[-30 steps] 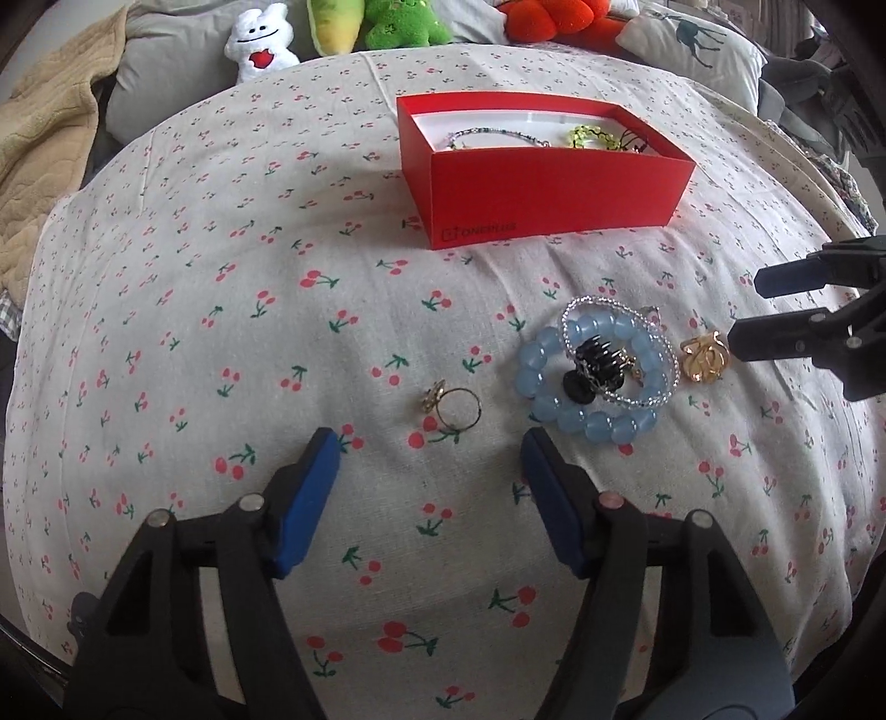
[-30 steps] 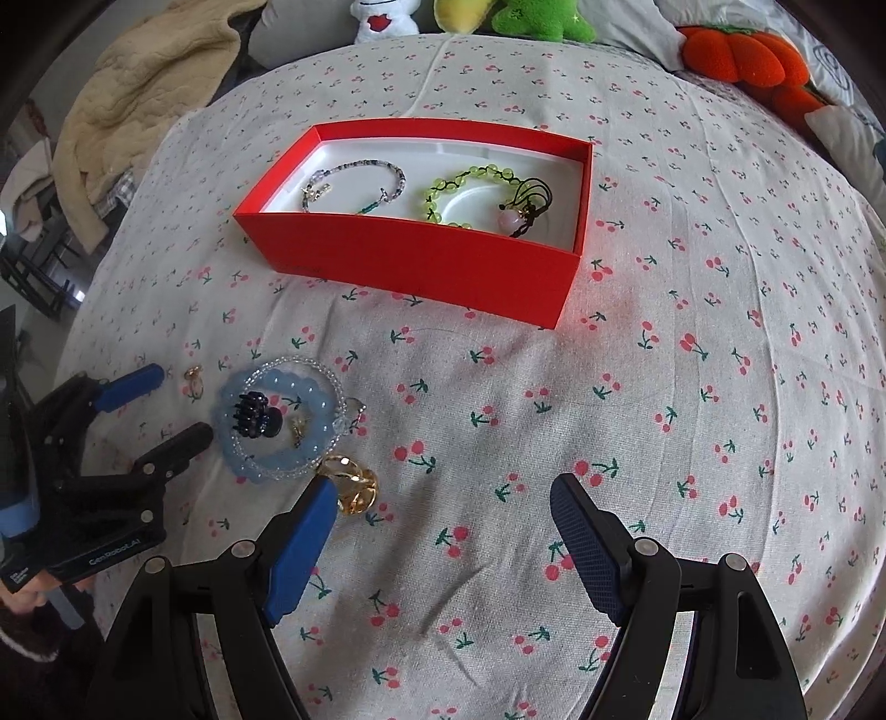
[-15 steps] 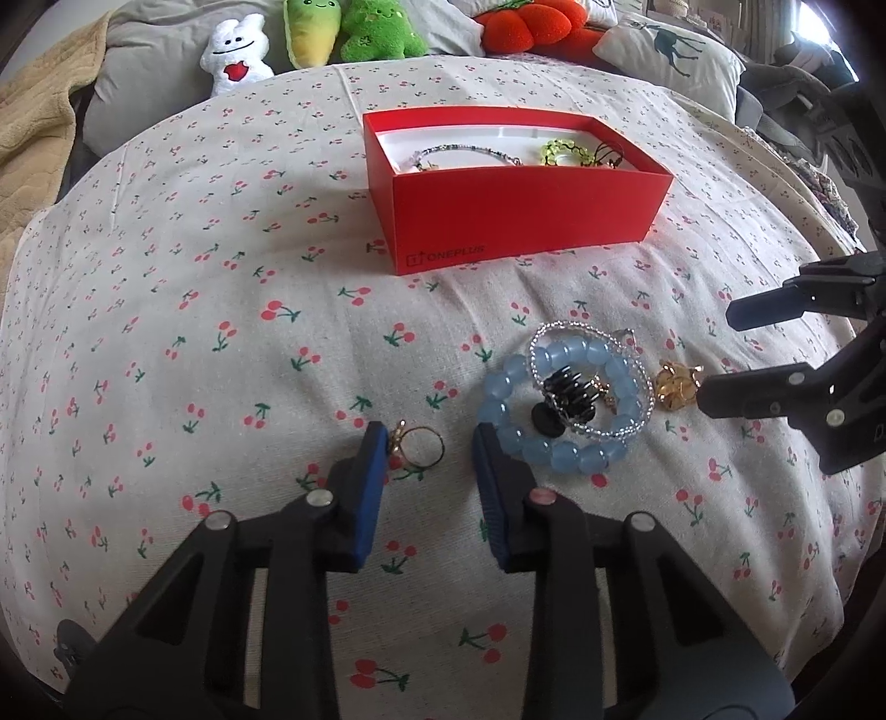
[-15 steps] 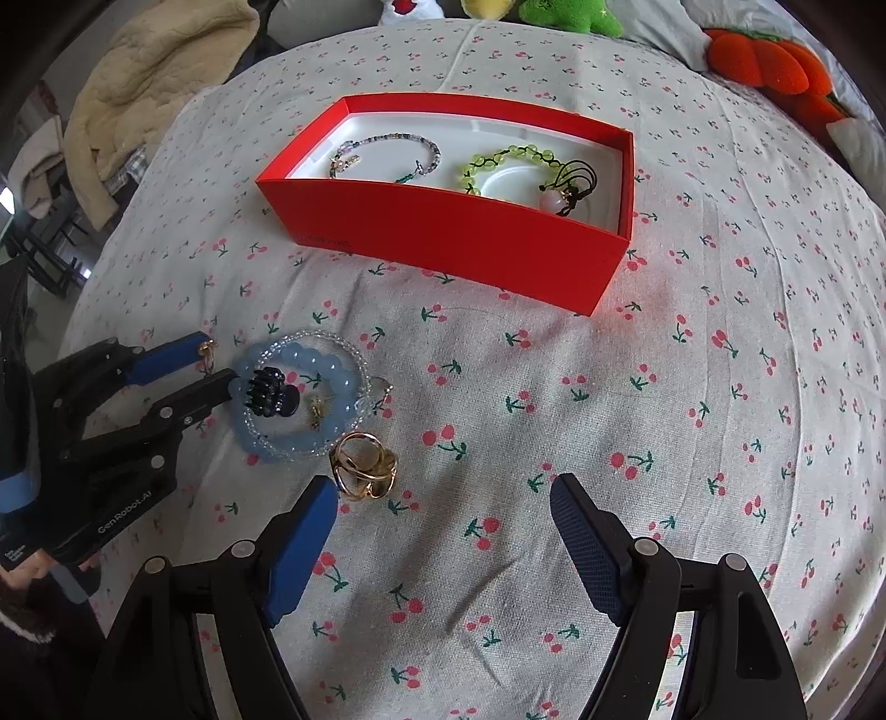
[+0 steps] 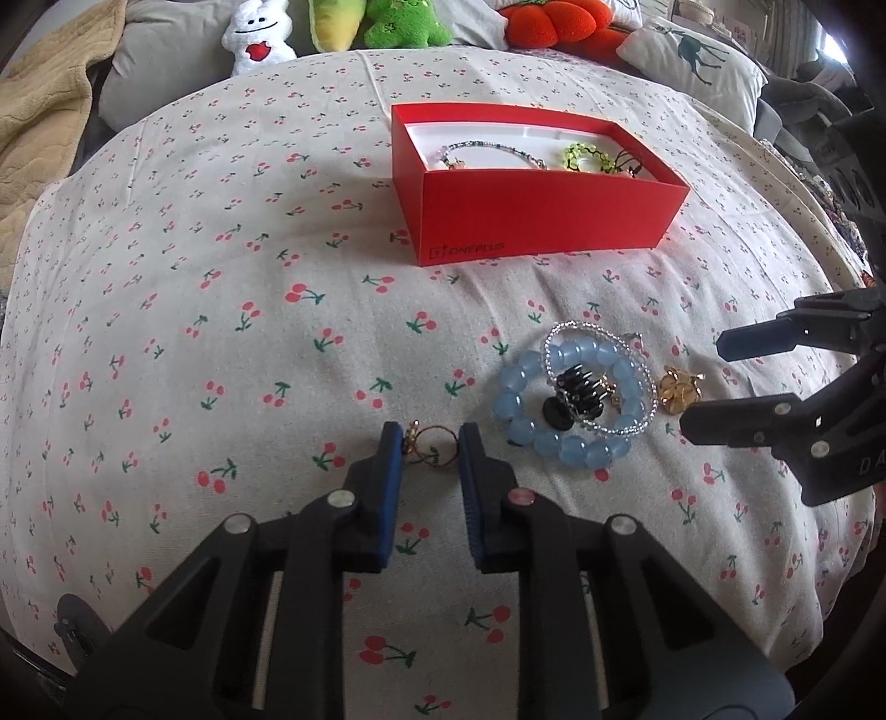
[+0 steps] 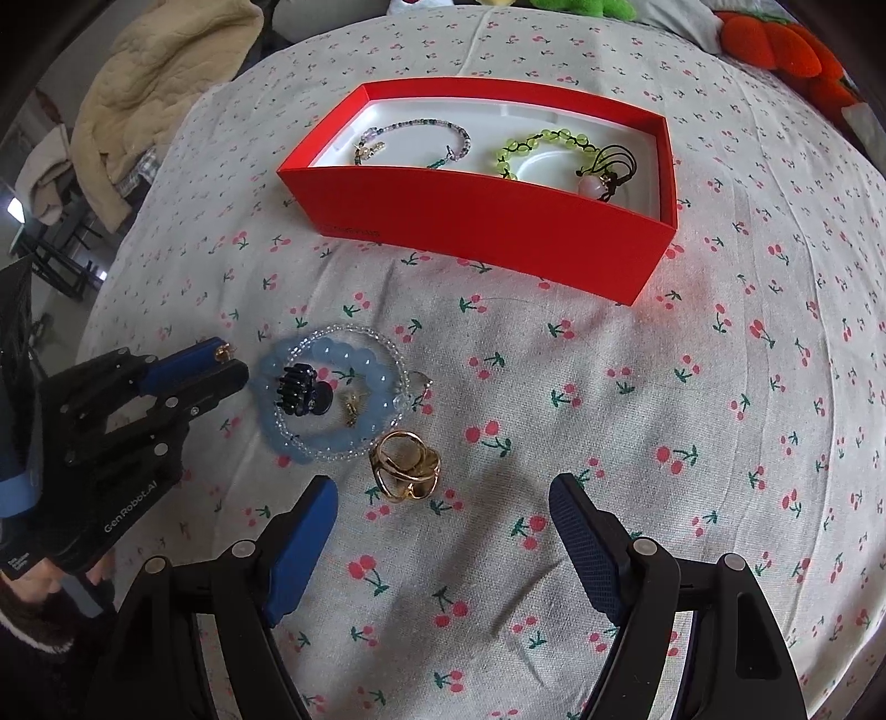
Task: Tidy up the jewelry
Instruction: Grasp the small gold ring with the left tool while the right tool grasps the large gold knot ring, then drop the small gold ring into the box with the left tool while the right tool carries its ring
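Left wrist view
Hard to see: your small gold ring (image 5: 429, 446) is partly covered by the blue pads (image 5: 390, 459); its flower top sits against the left pad.
Left gripper (image 5: 429, 451): your jaws have just been closing around the ring, which lies on the bed between them; the right pad looks to be at the band, but you cannot tell whether they press on it.
Box contents: the red box (image 5: 545, 221) at 12 o'clock hides its floor behind the near wall; only the tops of a thin beaded chain (image 5: 487, 148) and a green bead bracelet (image 5: 584, 156) show.
Around: at 3 o'clock from the ring lies the blue bead bracelet (image 5: 559, 443), with a black hair claw (image 5: 576, 390) inside it and a clear bead bracelet (image 5: 601, 335) overlapping.
In the way: the right gripper (image 5: 706, 385) enters from 3 o'clock, just beside the gold brooch (image 5: 678, 387).
Cut off: plush toys (image 5: 255, 36) at the top edge.

Right wrist view
Right gripper (image 6: 443, 512): your jaws stand wide, holding nothing; the brooch (image 6: 404, 465) lies just past the left pad.
Hard to see: the ring is almost hidden in the left gripper's (image 6: 230, 365) tips at 9 o'clock; only a gold speck (image 6: 224, 350) shows.
Box: its inside shows plainly, chain (image 6: 412, 138) to the left, green bracelet (image 6: 545, 147) and a pink pendant on a dark cord (image 6: 601, 177) to the right.
Bed: cherry-print sheet (image 6: 664, 387) under everything.
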Demonstrator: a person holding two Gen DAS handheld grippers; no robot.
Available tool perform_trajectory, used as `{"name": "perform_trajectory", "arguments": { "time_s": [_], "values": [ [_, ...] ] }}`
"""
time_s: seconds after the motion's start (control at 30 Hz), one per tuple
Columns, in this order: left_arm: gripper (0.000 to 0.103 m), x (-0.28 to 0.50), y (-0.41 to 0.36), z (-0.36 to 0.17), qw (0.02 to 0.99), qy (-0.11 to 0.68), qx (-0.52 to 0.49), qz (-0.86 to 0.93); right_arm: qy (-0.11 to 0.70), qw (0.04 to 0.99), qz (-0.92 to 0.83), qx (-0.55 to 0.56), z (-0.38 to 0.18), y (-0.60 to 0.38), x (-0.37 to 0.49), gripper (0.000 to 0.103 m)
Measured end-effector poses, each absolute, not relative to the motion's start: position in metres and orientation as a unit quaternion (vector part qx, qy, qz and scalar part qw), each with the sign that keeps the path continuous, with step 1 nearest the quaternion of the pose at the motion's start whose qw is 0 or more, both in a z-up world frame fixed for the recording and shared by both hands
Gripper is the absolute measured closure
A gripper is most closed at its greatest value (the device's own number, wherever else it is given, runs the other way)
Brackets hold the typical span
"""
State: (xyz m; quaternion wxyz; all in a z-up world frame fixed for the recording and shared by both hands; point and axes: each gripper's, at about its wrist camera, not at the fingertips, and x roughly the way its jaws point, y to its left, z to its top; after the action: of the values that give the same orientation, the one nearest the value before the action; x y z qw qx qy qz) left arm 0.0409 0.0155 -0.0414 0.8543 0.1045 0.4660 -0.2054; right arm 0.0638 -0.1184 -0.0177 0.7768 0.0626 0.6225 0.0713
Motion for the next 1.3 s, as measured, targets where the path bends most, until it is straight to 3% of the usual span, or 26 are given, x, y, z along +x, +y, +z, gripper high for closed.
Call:
{"name": "perform_trajectory", "arguments": {
  "time_s": [0.33,0.57,1.3],
  "values": [
    [0.081,0.039,0.02,-0.041,0.851,0.48,0.101,-0.189,0.628,0.773,0.064,0.054,-0.024,-0.111,0.076,0.053],
    [0.081,0.04,0.02,-0.04,0.849,0.488,0.094,-0.182,0.631,0.771,0.081,0.044,-0.027,-0.104,0.077,0.081],
    [0.081,0.034,0.026,-0.017,0.854,0.486,0.072,-0.173,0.614,0.785,0.064,0.053,-0.006,-0.119,0.07,0.081]
  ]
}}
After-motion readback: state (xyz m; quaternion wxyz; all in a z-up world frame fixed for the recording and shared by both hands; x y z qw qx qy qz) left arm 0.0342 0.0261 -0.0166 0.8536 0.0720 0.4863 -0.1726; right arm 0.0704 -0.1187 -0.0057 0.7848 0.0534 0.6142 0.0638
